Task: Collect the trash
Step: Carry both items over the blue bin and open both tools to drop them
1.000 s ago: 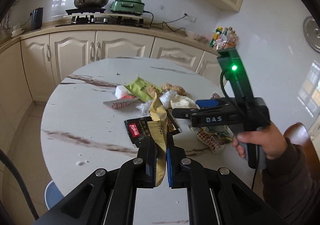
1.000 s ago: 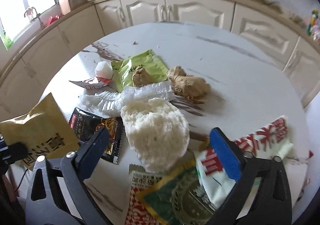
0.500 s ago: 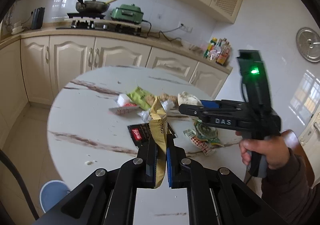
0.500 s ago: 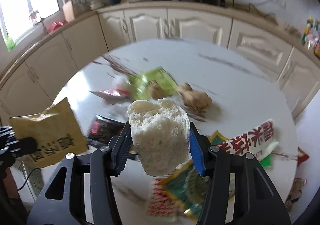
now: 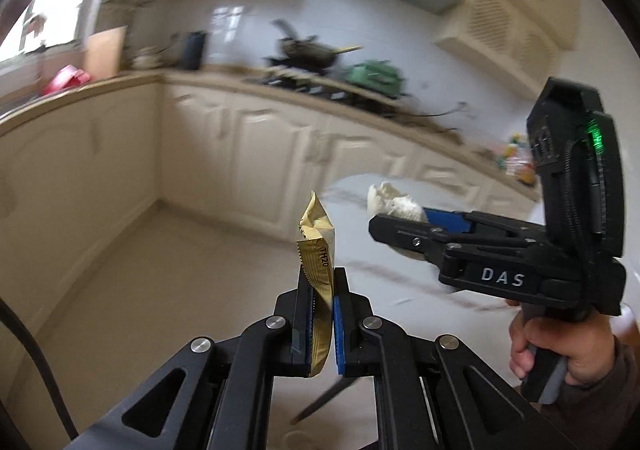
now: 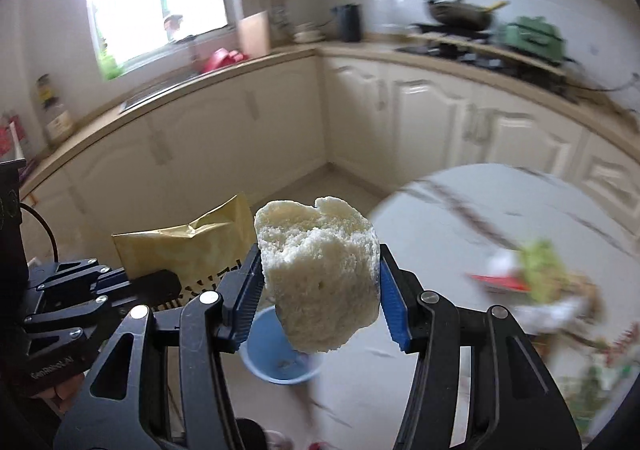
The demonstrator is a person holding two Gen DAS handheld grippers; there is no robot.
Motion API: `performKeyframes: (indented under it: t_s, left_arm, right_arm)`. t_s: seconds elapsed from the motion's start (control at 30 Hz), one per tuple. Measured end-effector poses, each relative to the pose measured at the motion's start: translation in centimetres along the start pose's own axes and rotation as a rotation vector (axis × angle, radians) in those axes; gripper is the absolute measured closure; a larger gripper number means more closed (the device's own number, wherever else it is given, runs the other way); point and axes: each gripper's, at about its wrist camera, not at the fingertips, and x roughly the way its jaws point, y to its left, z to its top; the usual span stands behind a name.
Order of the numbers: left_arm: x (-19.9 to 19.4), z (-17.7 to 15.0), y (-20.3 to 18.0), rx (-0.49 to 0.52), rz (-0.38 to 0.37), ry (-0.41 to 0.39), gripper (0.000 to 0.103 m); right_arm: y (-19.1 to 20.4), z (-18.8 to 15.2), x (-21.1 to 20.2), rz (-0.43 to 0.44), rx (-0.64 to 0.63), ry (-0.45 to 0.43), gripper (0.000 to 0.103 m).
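Bread chunk (image 6: 320, 278) is clamped between the blue pads of the right gripper (image 6: 320, 290), squeezed on both sides and hanging a bit below the jaws. Straight underneath and just past the fingertips, a blue bin (image 6: 276, 354) can be seen on the floor, partly hidden by the bread, so the drop target is judged to lie down and slightly left of that gripper. That up-down line is what the release turns on.

Just beside it on the left, the left gripper (image 5: 322, 314) is shut tight on a gold wrapper (image 5: 318, 250), which is held upright, long axis vertical, its top poking well above the pads. From the right wrist view the wrapper (image 6: 188, 246) sits left of the bread, about level with it, and probably not quite over the bin.

Both loads are carried off the tabletop (image 6: 500, 218), whose round edge is seen to the right with leftover trash (image 6: 536, 274) blurred on it. Open floor is available around the bin; the tabletop rim is the only edge to be minded.
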Motion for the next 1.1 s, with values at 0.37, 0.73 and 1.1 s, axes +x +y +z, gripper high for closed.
performKeyframes:
  t_s: [0.37, 0.73, 1.1]
  left_arm:
    - [12.5, -8.7, 15.2, -0.254, 0.085, 0.379, 0.099]
    - [25.6, -11.7, 21.6, -0.365, 0.129, 0.659, 0.074]
    - [19.9, -7.8, 20.5, -0.413, 0.298, 0.57, 0.05]
  right_arm:
    - [5.9, -7.3, 22.2, -0.002, -0.036, 0.359, 0.052]
    - [1.5, -16.2, 35.5, 0.023, 0.084, 0.656, 0.051]
    - [2.2, -15.5, 35.4, 0.059, 0.065, 0.639, 0.029]
